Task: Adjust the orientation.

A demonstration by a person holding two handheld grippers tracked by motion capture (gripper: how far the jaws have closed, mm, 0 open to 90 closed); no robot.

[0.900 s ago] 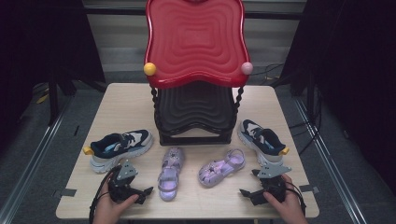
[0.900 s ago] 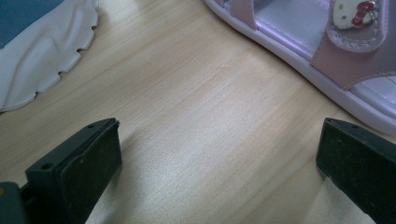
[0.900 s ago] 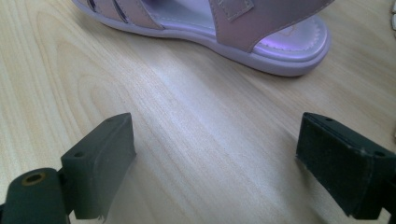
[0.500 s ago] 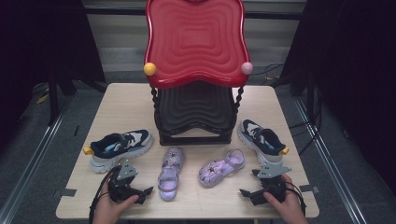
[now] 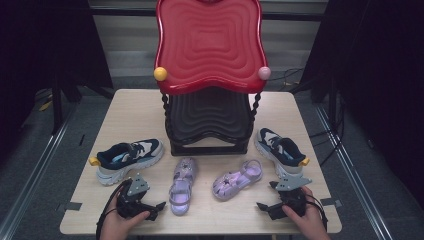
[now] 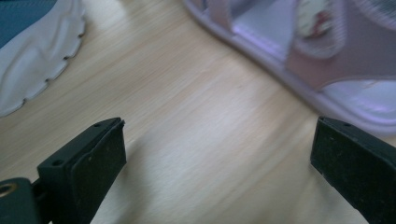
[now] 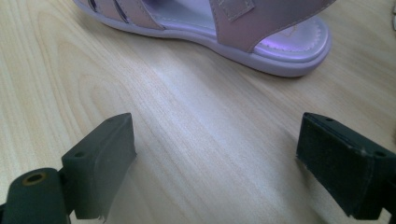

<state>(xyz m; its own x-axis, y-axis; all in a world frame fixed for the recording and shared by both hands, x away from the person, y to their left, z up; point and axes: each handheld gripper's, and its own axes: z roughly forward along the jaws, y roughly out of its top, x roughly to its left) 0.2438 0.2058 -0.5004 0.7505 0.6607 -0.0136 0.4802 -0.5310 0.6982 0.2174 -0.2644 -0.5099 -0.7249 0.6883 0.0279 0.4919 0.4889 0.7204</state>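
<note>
No shift seen between the earlier high views and now. Left gripper point(image 5: 156, 205) and right gripper point(image 5: 263, 206) sit at the same spots near the front edge of the surface point(image 5: 135, 112), jaws as wide apart as before. Left sandal point(image 5: 182, 185), right sandal point(image 5: 237, 178), left sneaker point(image 5: 128, 158) and right sneaker point(image 5: 280, 150) have not moved.

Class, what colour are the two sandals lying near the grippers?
The sandals are pale purple, lilac; the right gripper view shows it best.
</note>
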